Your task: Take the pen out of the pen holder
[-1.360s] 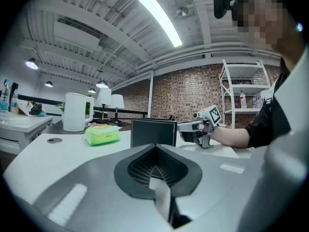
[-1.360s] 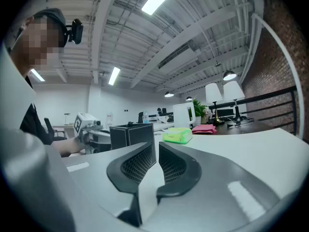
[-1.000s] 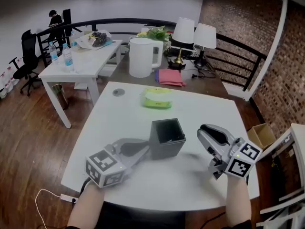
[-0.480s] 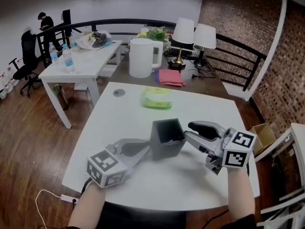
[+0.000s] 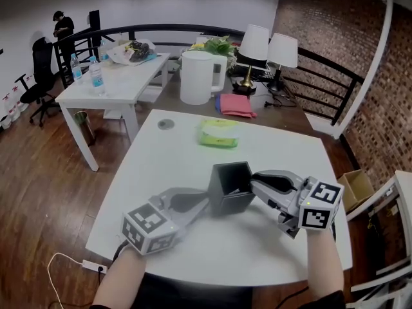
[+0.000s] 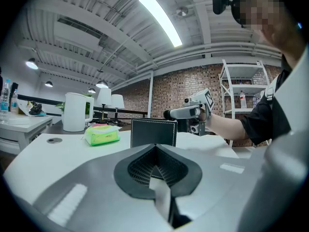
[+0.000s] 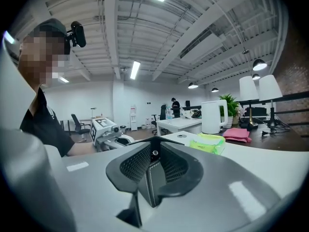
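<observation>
Black pen holder stands upright about mid-desk, a bit toward the near edge. Its inside is too dark to tell what it holds.

Right gripper comes in from the desk's right edge side. Its jaws are closing, with the pads on the holder's stitched black right wall, which sits between them.

Left gripper lies low, coming from the near left corner, with its tips just beside the holder's left face. Its jaws are only a narrow slit apart with nothing in them. Contact with the holder can't be told.

White desk has rounded corners. It also carries a green wipes pack near the far edge and a round grommet by the far left corner.

Beyond the far edge:
- a white jug
- a pink cloth
- two white-shaded lamps
- a plant

Second white table stands far left, with water bottles and a bag on it.

Black railing runs behind and a brick wall is on the right. The floor is wood. An office chair and a standing person are far back left. A cardboard box sits on the floor off the desk's right edge.
</observation>
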